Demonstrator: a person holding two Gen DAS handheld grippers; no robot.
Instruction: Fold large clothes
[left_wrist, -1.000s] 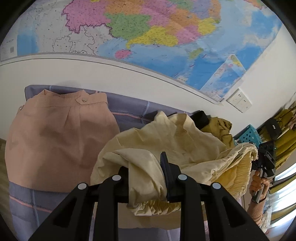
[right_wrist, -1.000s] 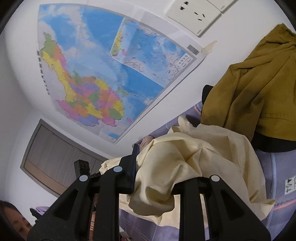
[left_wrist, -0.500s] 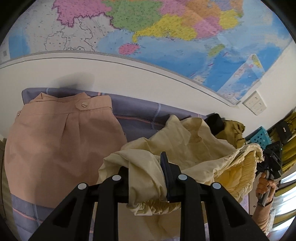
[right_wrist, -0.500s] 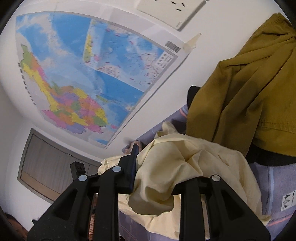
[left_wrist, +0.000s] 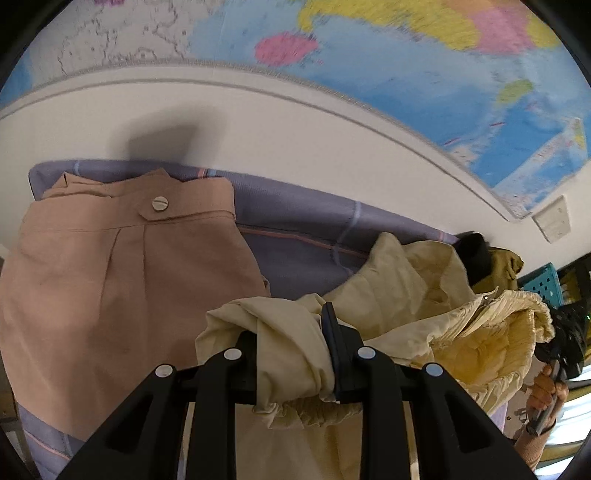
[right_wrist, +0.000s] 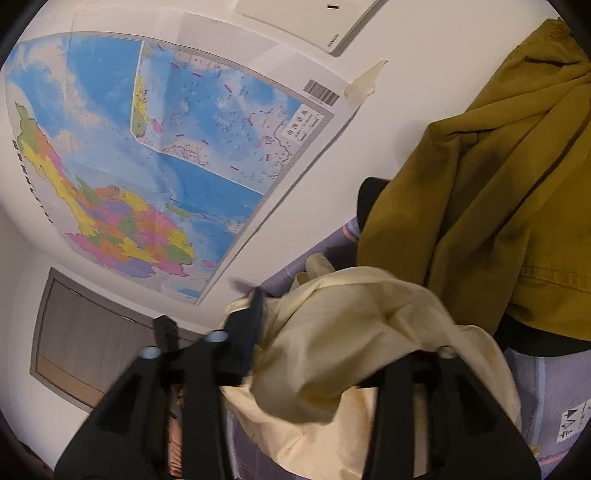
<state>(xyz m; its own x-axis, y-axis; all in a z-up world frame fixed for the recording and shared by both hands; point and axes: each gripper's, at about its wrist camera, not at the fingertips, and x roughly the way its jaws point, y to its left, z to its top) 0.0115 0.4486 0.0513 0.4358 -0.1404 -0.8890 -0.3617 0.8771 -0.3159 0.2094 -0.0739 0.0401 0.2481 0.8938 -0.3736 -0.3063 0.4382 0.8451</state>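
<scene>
A pale yellow garment with an elastic gathered edge hangs bunched between both grippers above a purple plaid surface. My left gripper is shut on a fold of it near the gathered hem. My right gripper is shut on another part of the same yellow garment, whose cloth drapes over the right finger and hides it. The right gripper also shows at the far right of the left wrist view, held by a hand.
A peach-pink skirt with a button lies flat at the left. An olive-mustard garment over something black is piled at the right by the wall. A map and wall sockets hang on the white wall. A teal crate stands beyond.
Both grippers have moved down and forward toward the wall with the yellow garment still held. The map has risen in both views, and the olive garment looms larger.
</scene>
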